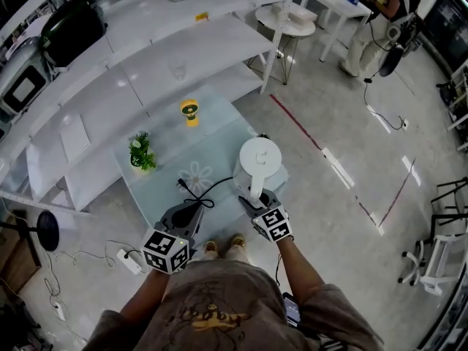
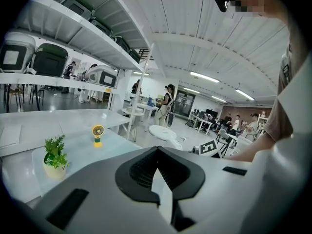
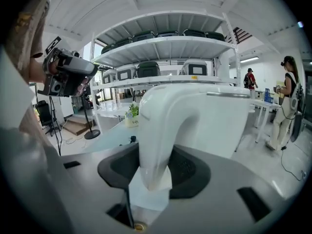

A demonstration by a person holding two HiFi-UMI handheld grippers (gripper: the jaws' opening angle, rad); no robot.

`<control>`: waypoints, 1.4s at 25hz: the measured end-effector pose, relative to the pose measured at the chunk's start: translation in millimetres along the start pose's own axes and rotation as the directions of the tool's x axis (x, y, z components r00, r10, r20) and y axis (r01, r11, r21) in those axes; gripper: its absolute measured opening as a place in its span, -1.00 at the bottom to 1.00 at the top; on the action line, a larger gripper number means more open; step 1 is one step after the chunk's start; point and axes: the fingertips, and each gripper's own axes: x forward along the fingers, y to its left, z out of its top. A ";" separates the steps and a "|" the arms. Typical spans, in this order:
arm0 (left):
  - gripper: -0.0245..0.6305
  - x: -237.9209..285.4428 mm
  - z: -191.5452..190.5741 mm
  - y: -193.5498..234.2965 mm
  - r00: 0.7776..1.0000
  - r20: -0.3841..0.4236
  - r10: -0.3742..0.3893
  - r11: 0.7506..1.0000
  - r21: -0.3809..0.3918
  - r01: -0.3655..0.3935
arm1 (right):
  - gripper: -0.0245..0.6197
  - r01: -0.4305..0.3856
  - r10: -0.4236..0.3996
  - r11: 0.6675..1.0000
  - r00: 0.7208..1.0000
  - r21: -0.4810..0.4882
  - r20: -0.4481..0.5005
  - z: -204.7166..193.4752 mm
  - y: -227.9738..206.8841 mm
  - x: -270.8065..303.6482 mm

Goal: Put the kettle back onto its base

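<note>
A white kettle [image 1: 259, 159] stands upright at the right front corner of the glass table [image 1: 219, 134]. Its black cord [image 1: 208, 192] runs in under its foot; the base is hidden beneath it. My right gripper [image 1: 254, 198] is at the kettle's handle [image 3: 161, 130], which sits between the open jaws with a gap on each side. The kettle's body [image 3: 209, 121] fills the right gripper view. My left gripper [image 1: 196, 207] hovers at the table's front edge, left of the kettle, shut with nothing in it [image 2: 161, 189]. The kettle's lid [image 2: 165, 132] shows beyond it.
A small potted plant [image 1: 141, 152] and a yellow desk fan [image 1: 190, 111] stand farther back on the table. White shelving [image 1: 183, 50] with appliances is behind it. A power strip [image 1: 130, 260] lies on the floor at left. A person [image 1: 380, 20] stands far right.
</note>
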 end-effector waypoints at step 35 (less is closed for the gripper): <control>-0.86 54.5 58.0 -69.5 0.976 0.088 -0.199 0.971 0.151 0.185 | -0.60 0.386 -0.442 0.893 0.853 0.232 0.279 90.3 -39.9 -225.7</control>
